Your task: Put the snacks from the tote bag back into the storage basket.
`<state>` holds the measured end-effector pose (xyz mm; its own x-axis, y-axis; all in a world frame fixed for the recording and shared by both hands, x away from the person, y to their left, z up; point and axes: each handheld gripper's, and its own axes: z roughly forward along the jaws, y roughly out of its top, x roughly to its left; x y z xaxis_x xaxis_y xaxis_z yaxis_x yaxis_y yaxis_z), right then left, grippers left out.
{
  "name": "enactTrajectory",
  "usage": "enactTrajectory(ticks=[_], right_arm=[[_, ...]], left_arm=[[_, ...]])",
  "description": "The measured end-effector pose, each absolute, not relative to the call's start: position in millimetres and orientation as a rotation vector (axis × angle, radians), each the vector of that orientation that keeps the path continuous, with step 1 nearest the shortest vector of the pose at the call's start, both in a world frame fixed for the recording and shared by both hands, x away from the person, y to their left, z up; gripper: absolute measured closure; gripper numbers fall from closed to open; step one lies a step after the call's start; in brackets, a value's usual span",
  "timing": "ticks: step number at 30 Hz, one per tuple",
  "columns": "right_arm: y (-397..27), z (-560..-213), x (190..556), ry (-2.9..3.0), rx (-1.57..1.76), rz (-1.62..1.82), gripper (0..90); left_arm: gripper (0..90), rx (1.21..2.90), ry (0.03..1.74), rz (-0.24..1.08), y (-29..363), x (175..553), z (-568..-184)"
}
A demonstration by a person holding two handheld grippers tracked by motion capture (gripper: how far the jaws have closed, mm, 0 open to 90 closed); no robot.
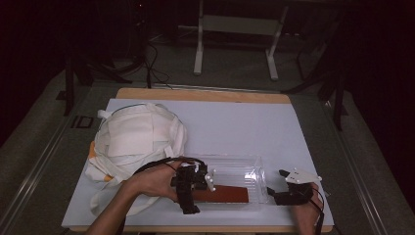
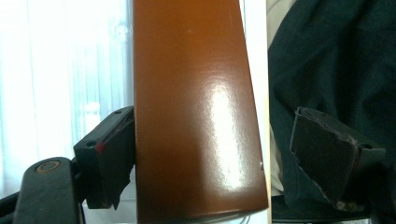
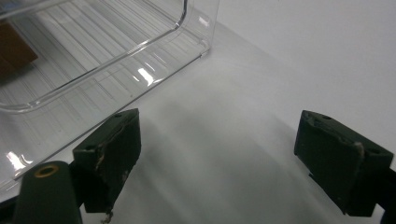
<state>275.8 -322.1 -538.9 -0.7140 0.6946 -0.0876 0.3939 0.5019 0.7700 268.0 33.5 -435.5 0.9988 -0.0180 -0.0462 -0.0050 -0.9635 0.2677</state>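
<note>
The person stands at a table covered by a white sheet (image 1: 254, 122), a gripper in each hand; the left gripper (image 1: 192, 182) hangs over the near left end of a clear plastic tray (image 1: 254, 169), and a flat brown box (image 1: 222, 194) lies lengthwise in that tray along its near side; in the left gripper view the brown box (image 2: 196, 112) runs up between the two black jaws, its glossy top catching the light; the left-hand pad (image 2: 109, 154) sits right at the box's edge, touching or nearly so, while the other pad stands clear of the opposite edge with a gap showing, so the jaws are spread wide around the box and do not pinch it; the right gripper (image 1: 288, 188) rests low just beside the tray's right end, the person's right hand (image 1: 306, 213) behind it at the table's near edge; in the right gripper view its jaws are spread wide with bare white sheet (image 3: 280, 70) between them, and the tray's rounded corner (image 3: 140, 51) lies up and to the left of them, apart from the pads; a cream cloth bag (image 1: 137, 139) sits heaped on the left part of the table, just beside the tray's far left end.
</note>
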Motion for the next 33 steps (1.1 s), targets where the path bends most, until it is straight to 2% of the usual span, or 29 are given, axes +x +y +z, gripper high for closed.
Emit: enactTrajectory(ticks=[26,33], right_arm=[[-321.9,-538.9,275.9,2.362,0.908,1.064,14.7],[-321.9,-539.0,276.3,2.364,0.907,1.062,14.7]], left_arm=[[16.0,2.805,0.089,0.03,68.2,268.4,-419.4],[16.0,2.69,0.162,0.1,88.7,263.1,-410.6]])
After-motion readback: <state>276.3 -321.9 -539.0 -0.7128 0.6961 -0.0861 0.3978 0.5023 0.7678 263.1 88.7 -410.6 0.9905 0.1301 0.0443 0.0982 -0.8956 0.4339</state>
